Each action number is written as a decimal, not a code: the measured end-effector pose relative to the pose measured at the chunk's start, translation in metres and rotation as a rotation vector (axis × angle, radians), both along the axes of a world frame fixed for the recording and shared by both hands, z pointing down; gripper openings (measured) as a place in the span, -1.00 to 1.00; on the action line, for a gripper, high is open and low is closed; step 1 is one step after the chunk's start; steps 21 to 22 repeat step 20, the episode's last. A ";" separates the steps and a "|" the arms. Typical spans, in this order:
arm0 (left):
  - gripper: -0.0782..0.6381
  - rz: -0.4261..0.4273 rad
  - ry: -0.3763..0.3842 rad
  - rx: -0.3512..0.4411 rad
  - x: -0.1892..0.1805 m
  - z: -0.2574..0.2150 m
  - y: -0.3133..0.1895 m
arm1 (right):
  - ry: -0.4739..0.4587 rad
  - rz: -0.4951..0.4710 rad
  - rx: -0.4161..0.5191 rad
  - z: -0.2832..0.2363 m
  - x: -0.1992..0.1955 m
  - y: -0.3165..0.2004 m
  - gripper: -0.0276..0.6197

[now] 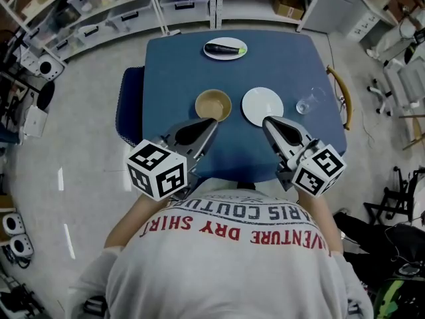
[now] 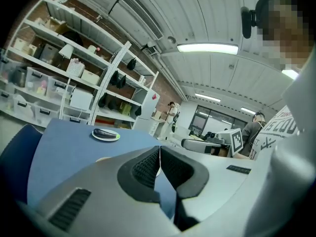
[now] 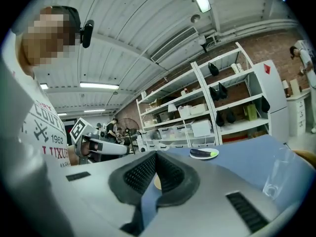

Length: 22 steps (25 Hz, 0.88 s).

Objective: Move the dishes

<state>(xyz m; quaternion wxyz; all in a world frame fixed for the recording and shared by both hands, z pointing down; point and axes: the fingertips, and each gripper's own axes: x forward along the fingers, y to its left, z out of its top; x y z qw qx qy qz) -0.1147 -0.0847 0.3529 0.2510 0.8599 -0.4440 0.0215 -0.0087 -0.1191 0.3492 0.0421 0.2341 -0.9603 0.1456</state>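
Note:
On the blue table (image 1: pixel 172 58) stand a tan bowl (image 1: pixel 213 105), an empty white plate (image 1: pixel 262 106) and, at the far edge, a white plate with a dark eggplant (image 1: pixel 225 48). My left gripper (image 1: pixel 214 123) hovers near the front edge, its tip just short of the bowl, jaws shut on nothing. My right gripper (image 1: pixel 267 121) hangs beside it, its tip at the near rim of the empty plate, shut and empty too. The eggplant plate (image 2: pixel 105 134) shows far off in the left gripper view and the eggplant plate (image 3: pixel 204 153) in the right gripper view.
A clear glass (image 1: pixel 307 103) stands at the table's right side. A blue chair (image 1: pixel 129 105) is at the left edge, a wooden chair back (image 1: pixel 340 92) at the right. Shelves with boxes (image 1: pixel 119 5) run behind the table.

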 end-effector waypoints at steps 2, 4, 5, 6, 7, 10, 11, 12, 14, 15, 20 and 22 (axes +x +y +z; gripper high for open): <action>-0.70 -0.002 -0.005 0.000 0.000 -0.001 0.001 | 0.006 -0.009 0.006 0.000 -0.002 0.002 -0.84; -0.70 -0.007 -0.008 -0.004 -0.002 -0.001 0.002 | 0.015 -0.019 0.012 0.000 -0.004 0.004 -0.84; -0.70 -0.010 -0.008 -0.006 -0.003 0.000 0.003 | 0.022 -0.024 0.015 0.000 -0.005 0.004 -0.84; -0.70 -0.014 -0.008 -0.008 -0.004 0.000 0.003 | 0.029 -0.028 0.020 0.001 -0.006 0.004 -0.84; -0.70 -0.017 -0.009 -0.011 -0.006 0.001 0.004 | 0.037 -0.033 0.024 0.002 -0.007 0.004 -0.84; -0.70 -0.030 -0.012 -0.022 -0.010 0.006 0.005 | 0.052 -0.045 0.028 0.006 -0.011 0.004 -0.84; -0.70 -0.034 -0.014 -0.026 -0.011 0.008 0.005 | 0.056 -0.049 0.028 0.008 -0.012 0.004 -0.84; -0.70 -0.038 -0.016 -0.029 -0.012 0.010 0.006 | 0.062 -0.053 0.029 0.010 -0.013 0.004 -0.84; -0.70 -0.045 -0.018 -0.033 -0.013 0.013 0.007 | 0.083 -0.056 0.039 0.014 -0.014 0.004 -0.84; -0.70 -0.048 -0.019 -0.035 -0.014 0.014 0.007 | 0.096 -0.057 0.048 0.016 -0.014 0.003 -0.84; -0.70 -0.063 -0.020 -0.043 -0.018 0.015 0.004 | 0.129 -0.059 0.079 0.014 -0.013 -0.005 -0.84; -0.70 -0.063 -0.020 -0.043 -0.018 0.015 0.004 | 0.129 -0.059 0.079 0.014 -0.013 -0.005 -0.84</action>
